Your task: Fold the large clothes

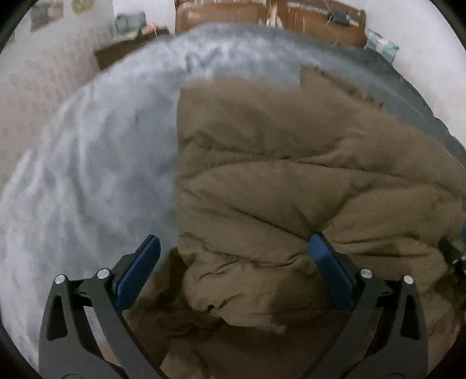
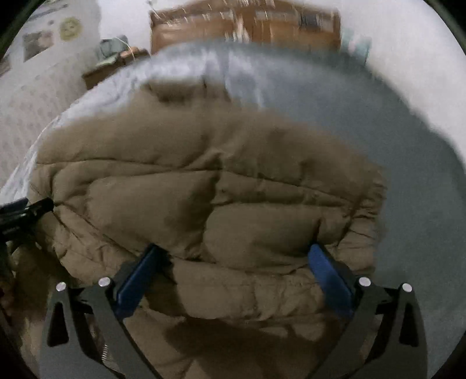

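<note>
A brown quilted puffer jacket [image 1: 276, 180] lies bunched on a bed with a light blue-grey cover [image 1: 96, 151]. My left gripper [image 1: 233, 247] is open, its blue pads wide apart over the jacket's near left edge. Its right pad touches a puffy fold; nothing is gripped. In the right wrist view the same jacket [image 2: 204, 186] fills the middle. My right gripper [image 2: 236, 256] is open, its pads spread across the jacket's near right part. The left gripper's black tip [image 2: 38, 205] shows at the left edge, against the jacket.
The bed cover [image 2: 407, 189] extends right of the jacket. A wooden headboard [image 1: 262, 17] stands at the far end. A low wooden side table [image 1: 128, 46] with a bag on it sits at the far left by the white wall.
</note>
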